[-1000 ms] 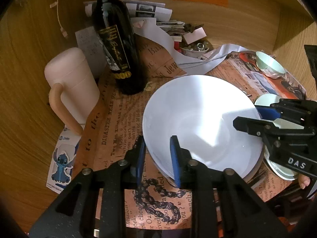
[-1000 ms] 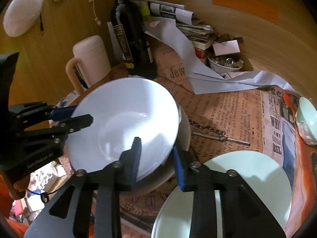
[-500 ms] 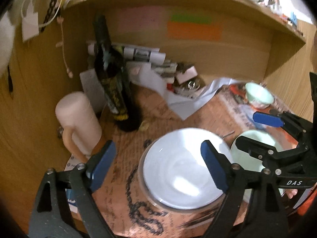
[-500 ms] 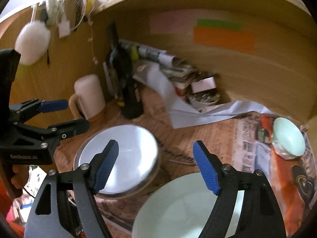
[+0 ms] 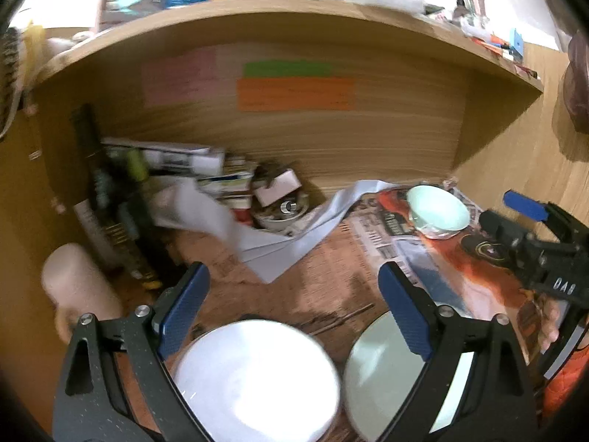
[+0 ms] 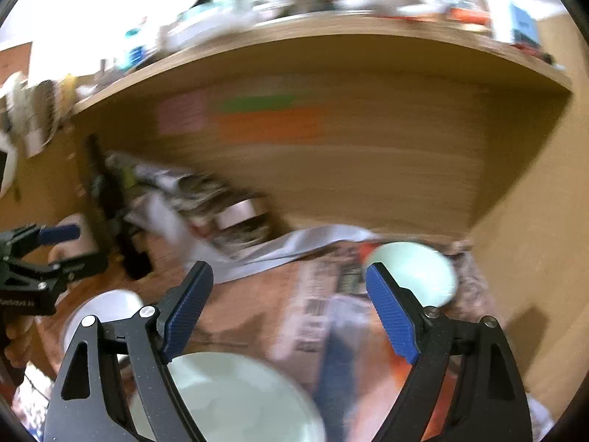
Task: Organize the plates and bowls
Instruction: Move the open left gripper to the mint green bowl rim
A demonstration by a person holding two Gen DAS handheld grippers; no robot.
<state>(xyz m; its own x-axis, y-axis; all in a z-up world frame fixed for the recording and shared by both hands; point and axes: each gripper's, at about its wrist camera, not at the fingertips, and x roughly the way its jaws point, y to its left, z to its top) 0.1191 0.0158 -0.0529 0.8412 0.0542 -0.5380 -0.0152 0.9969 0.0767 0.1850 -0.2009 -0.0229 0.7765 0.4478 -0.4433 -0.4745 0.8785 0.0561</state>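
A white plate (image 5: 257,379) lies on the papered desk, low in the left wrist view, with a pale green plate (image 5: 383,368) right beside it. My left gripper (image 5: 294,313) hangs above and behind them, jaws opening, nothing between them. A small pale green bowl (image 5: 438,210) sits far right by the wall. In the right wrist view my right gripper (image 6: 291,309) is also opening and empty, above the green plate (image 6: 235,397). The white plate (image 6: 110,305) lies at its left, the small bowl (image 6: 416,269) behind its right finger. Each gripper shows in the other's view, the right one (image 5: 511,217) and the left one (image 6: 73,248).
A dark wine bottle (image 5: 110,213) and a pink mug (image 5: 73,287) stand at the left. A pile of papers and a metal dish (image 5: 279,213) of small parts fill the back. A wooden shelf (image 5: 294,18) overhangs the desk, with side walls on both sides.
Both grippers held the white plate by its rim, then let go and opened wide. Both have since pulled back and risen, leaving the plate lying on the desk.
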